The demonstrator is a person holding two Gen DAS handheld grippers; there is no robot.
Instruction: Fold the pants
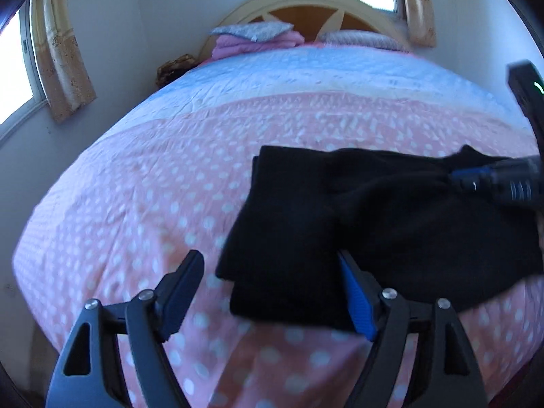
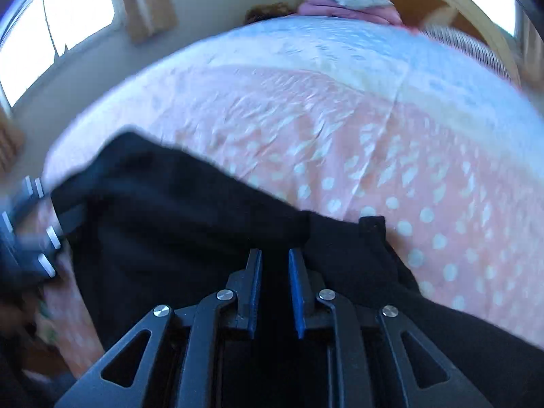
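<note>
The black pants (image 1: pixel 357 217) are seen folded on the pink dotted bed (image 1: pixel 136 187), toward four o'clock. The left claw (image 1: pixel 268 272) is spread wide, with the near edge of the pants between its fingers. The right claw (image 2: pixel 274 265) is pinched on the pants' fabric.

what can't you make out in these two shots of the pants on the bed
- Right wrist view: whether the right gripper pinches the black pants; black on black hides the cloth between its narrow jaws.
- Right wrist view: left gripper is motion-blurred and cut by the left edge.
- Left wrist view: the pants' right end runs under the blurred right gripper.
- Both views: the fold layers are lost in black.
</note>
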